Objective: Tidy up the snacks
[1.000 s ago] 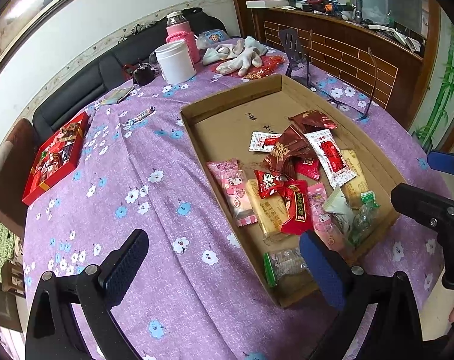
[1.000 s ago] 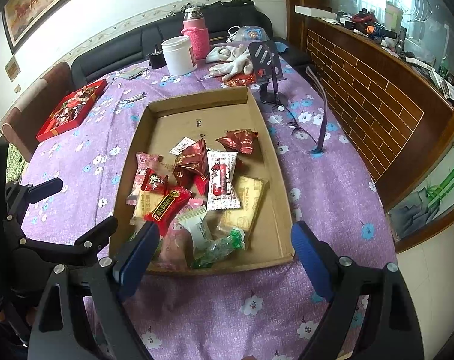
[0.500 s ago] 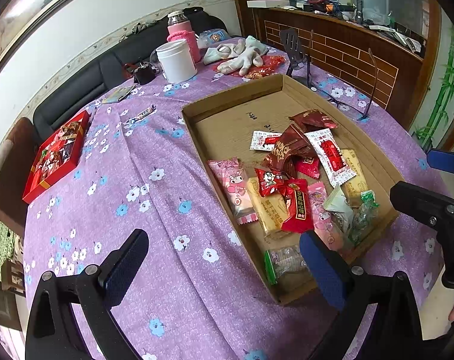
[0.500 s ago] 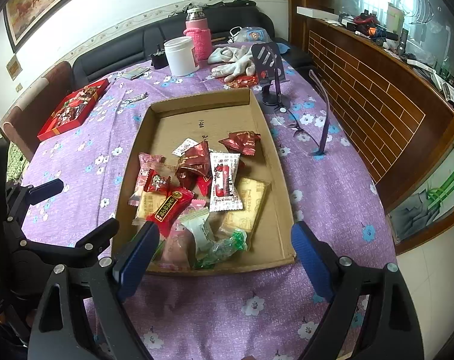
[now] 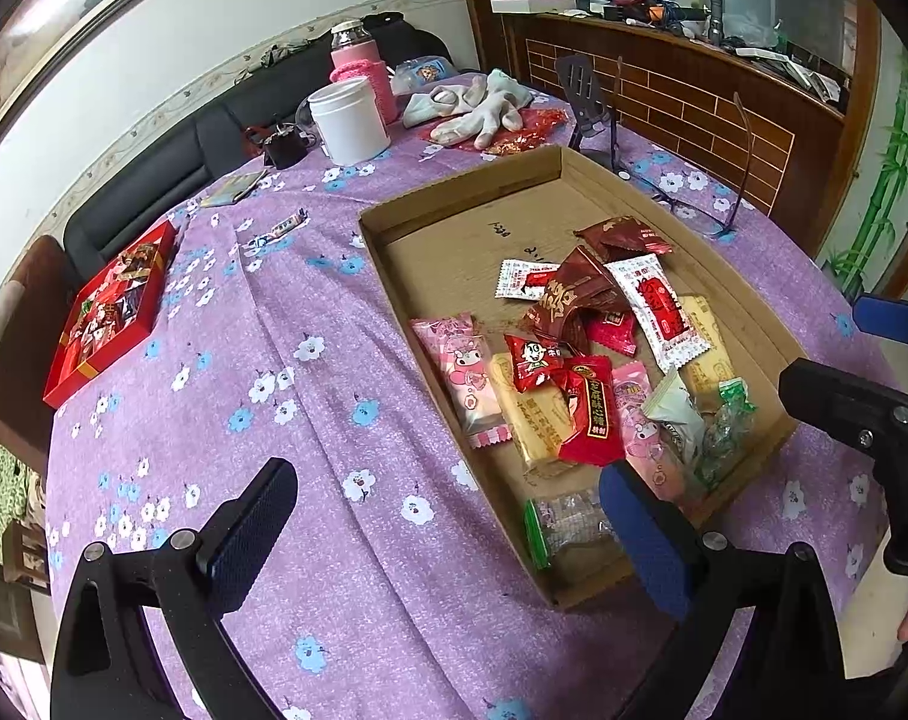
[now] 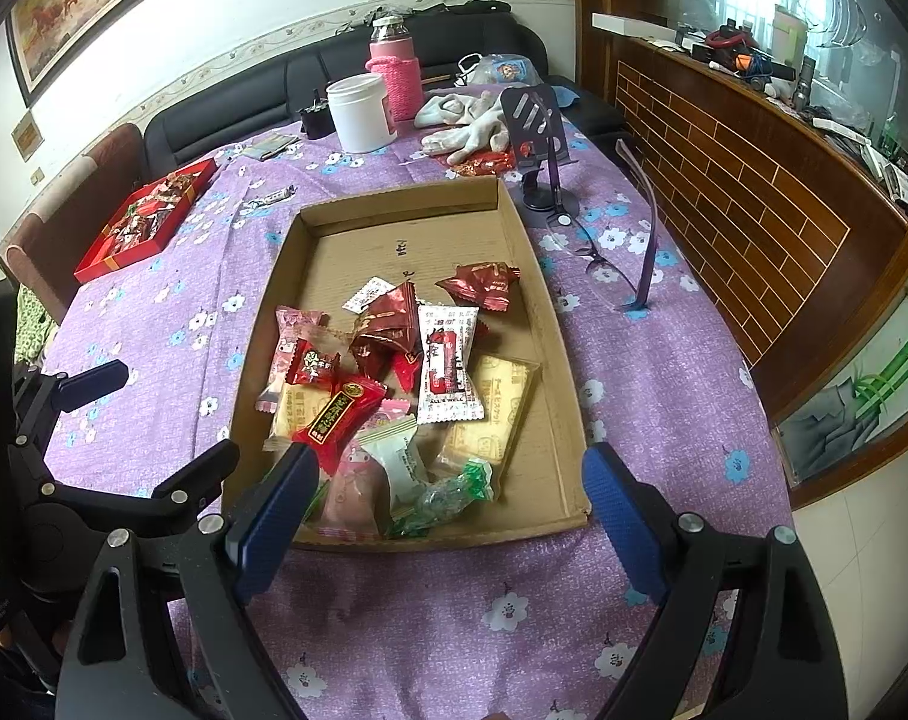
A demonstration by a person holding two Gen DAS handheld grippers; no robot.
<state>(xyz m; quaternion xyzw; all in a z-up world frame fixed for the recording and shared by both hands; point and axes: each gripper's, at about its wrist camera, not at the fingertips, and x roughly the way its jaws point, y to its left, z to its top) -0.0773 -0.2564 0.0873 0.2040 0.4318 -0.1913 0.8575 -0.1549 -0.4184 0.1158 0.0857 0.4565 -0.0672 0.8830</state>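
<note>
A shallow cardboard tray [image 5: 472, 192] [image 6: 393, 195] lies on the purple flowered tablecloth with a heap of wrapped snacks [image 5: 574, 360] [image 6: 393, 384] in its near half: red, pink, white, yellow and green packets. My left gripper [image 5: 447, 534] hovers open over the cloth at the tray's near left corner, with nothing held. My right gripper [image 6: 447, 516] stands open above the tray's near edge, also holding nothing. Each gripper shows in the other's view: right gripper [image 5: 868, 360], left gripper [image 6: 147, 426]. A red box of candies [image 5: 111, 312] [image 6: 147, 219] sits at the far left.
At the back stand a white jar [image 6: 360, 111], a pink bottle [image 6: 395, 69], white gloves [image 6: 466, 120] and a phone stand [image 6: 538, 144]. Glasses [image 6: 628, 240] lie right of the tray. A loose candy [image 5: 276, 231] rests on the cloth. A brick-patterned counter lines the right.
</note>
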